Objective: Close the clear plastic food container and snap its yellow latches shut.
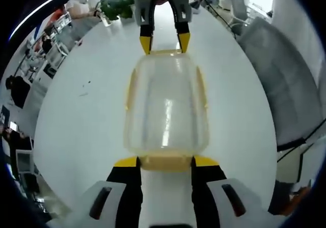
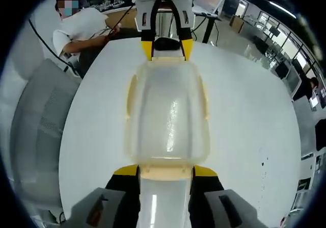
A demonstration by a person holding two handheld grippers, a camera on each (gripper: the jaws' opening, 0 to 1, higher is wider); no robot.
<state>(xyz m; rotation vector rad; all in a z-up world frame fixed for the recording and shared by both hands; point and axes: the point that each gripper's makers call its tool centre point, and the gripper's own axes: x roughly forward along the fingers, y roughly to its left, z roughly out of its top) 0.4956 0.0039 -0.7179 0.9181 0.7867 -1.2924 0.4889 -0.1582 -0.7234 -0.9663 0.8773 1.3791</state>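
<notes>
Left gripper view: the clear plastic container (image 1: pixel 166 105), lid down, lies on the white table (image 1: pixel 81 136), long axis running straight away from the left gripper (image 1: pixel 166 161), whose parted jaws flank the near yellow latch (image 1: pixel 166 162), gripping nothing. Right gripper view: the right gripper (image 2: pixel 166 171) meets the opposite end latch (image 2: pixel 166 172) likewise, jaws apart; glossy rounded lid, yellow side latches.
</notes>
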